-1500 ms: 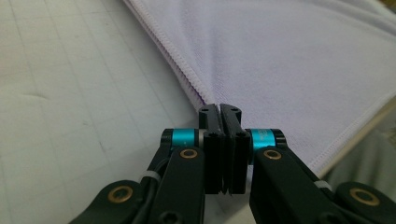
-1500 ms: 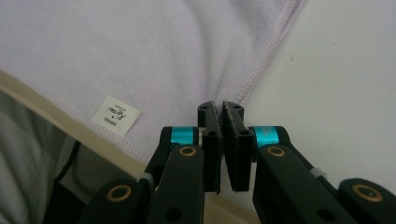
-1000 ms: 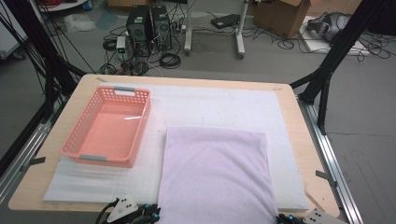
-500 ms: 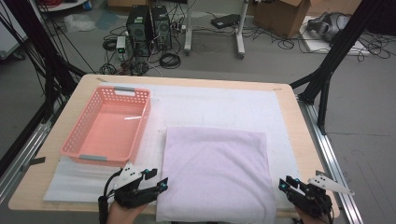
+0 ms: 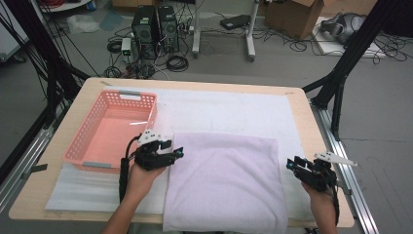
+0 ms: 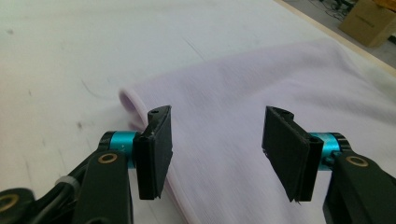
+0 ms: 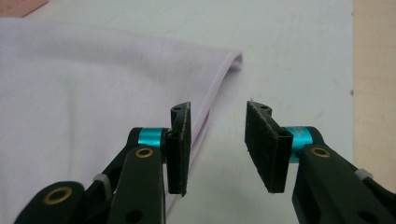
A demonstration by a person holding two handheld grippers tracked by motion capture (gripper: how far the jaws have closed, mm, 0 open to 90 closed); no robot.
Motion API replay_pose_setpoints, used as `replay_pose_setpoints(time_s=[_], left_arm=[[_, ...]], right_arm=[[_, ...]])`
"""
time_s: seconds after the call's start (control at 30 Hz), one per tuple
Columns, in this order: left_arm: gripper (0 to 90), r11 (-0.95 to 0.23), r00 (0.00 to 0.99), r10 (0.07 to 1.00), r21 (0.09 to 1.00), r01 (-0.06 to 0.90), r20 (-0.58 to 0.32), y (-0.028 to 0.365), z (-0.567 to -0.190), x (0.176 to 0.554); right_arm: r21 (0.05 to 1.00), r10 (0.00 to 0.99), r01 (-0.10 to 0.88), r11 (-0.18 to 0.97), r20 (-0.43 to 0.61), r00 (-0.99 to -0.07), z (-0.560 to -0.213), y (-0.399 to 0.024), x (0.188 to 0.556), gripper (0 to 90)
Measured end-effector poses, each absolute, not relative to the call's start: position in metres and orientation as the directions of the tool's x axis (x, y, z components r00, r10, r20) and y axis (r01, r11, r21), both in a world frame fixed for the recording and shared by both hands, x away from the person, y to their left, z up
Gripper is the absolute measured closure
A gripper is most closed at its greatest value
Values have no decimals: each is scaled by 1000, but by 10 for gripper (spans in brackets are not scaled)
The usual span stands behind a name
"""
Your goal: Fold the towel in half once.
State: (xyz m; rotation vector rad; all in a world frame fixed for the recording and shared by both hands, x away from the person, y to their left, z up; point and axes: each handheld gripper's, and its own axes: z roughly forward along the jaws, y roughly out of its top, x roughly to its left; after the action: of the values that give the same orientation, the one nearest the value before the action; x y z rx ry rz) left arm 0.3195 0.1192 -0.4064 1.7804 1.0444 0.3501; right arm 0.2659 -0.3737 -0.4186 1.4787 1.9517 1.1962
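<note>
A pale lilac folded cloth (image 5: 224,180) lies flat on the white mat, reaching the table's near edge. My left gripper (image 5: 174,148) hovers at the cloth's far left corner, between it and the basket. Its jaws have just been opening and now stand open. In the left gripper view (image 6: 218,114) the cloth (image 6: 243,88) lies below the gap, untouched by the pads. My right gripper (image 5: 292,162) is beside the cloth's right edge. Its jaws have also just been opening and are open (image 7: 218,109). The cloth's hem (image 7: 212,95) runs under its left jaw, and bare mat shows in the gap.
An empty pink basket (image 5: 78,141) stands on the left of the white foam mat (image 5: 234,109), close to my left gripper. The wooden table edge (image 5: 316,126) and a metal rail run along the right. Computers, cables and a cardboard box sit on the floor beyond.
Both grippers have come up from the near edge and moved away from me along the cloth's two sides. Both pairs of jaws stand wider apart. The cloth has not moved.
</note>
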Motion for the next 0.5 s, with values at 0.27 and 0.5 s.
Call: replay_pose_setpoints(time_s=[0.27, 0.5], left_arm=[[448, -129, 552, 811, 861, 492, -194, 109, -401, 364], [445, -128, 513, 834, 833, 538, -203, 104, -414, 396]], right_arm=[[823, 922, 560, 97, 138, -362, -406, -361, 326, 601], [790, 911, 597, 143, 130, -391, -410, -354, 361, 573]])
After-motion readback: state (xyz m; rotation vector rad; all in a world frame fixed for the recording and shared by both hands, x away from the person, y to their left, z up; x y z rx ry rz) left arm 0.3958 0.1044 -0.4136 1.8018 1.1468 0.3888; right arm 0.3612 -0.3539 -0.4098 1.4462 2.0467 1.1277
